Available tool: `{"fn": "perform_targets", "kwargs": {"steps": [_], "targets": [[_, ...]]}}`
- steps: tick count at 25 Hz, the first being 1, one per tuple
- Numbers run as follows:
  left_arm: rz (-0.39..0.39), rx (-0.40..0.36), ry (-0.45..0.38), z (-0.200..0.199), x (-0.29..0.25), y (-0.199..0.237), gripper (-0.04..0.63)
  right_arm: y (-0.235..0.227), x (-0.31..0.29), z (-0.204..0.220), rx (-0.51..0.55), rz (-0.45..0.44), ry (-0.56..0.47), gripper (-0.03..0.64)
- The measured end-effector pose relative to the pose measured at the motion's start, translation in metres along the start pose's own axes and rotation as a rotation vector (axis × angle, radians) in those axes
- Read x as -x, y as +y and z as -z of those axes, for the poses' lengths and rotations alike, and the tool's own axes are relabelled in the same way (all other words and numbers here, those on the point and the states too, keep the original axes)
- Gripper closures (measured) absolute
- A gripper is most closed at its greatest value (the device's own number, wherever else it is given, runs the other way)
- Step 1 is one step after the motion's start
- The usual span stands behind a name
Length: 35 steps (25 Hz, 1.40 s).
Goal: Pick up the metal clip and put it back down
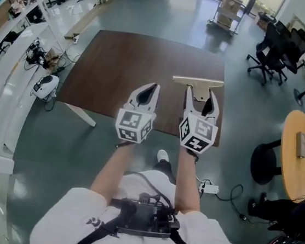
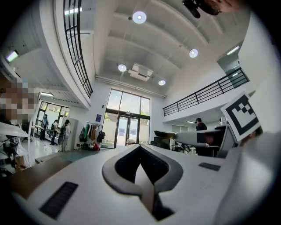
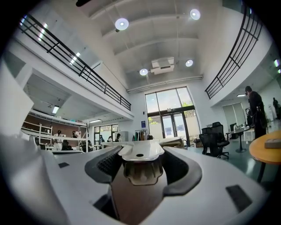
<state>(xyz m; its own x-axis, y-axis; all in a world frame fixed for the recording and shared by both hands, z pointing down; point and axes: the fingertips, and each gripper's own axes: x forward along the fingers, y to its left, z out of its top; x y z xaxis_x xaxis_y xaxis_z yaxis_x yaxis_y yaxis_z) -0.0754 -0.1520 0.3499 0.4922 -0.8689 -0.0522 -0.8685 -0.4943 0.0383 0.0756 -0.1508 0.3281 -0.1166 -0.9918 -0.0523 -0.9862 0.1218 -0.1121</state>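
In the head view both grippers are held up level over the dark brown table (image 1: 114, 70). My right gripper (image 1: 201, 95) is shut on the metal clip (image 1: 197, 81), a pale T-shaped clamp whose wide bar sticks out past the jaw tips. The right gripper view shows the clip (image 3: 139, 151) lying between the two jaws of the right gripper (image 3: 140, 165), its flat lever with a small hole on top. My left gripper (image 1: 152, 87) is beside it to the left, shut and empty. In its own view the left gripper (image 2: 140, 149) has its tips touching with nothing between them.
A round yellow table (image 1: 288, 163) with a small block on it stands at the right. Black office chairs (image 1: 277, 48) are at the back right and a cart (image 1: 229, 12) at the back. A power strip (image 1: 209, 188) lies on the floor near my feet.
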Motion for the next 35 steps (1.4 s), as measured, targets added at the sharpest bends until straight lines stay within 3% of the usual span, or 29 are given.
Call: {"fn": "perform_targets", "kwargs": {"steps": [10,22,29,35], "targets": [[0.029,0.015,-0.020,-0.005,-0.014,-0.013,0.584,-0.030,-0.005,-0.005,0.006,0.053,0.001,0.319],[0.127,0.006,0.013,0.011,-0.089,-0.041,0.584,-0.101,-0.053,0.012,0.003,0.142,0.045,0.318],[0.181,0.016,0.056,0.037,-0.155,-0.064,0.584,-0.165,-0.090,0.048,0.011,0.208,0.116,0.318],[0.196,0.041,0.116,0.074,-0.210,-0.080,0.584,-0.222,-0.127,0.108,-0.037,0.245,0.232,0.318]]}}
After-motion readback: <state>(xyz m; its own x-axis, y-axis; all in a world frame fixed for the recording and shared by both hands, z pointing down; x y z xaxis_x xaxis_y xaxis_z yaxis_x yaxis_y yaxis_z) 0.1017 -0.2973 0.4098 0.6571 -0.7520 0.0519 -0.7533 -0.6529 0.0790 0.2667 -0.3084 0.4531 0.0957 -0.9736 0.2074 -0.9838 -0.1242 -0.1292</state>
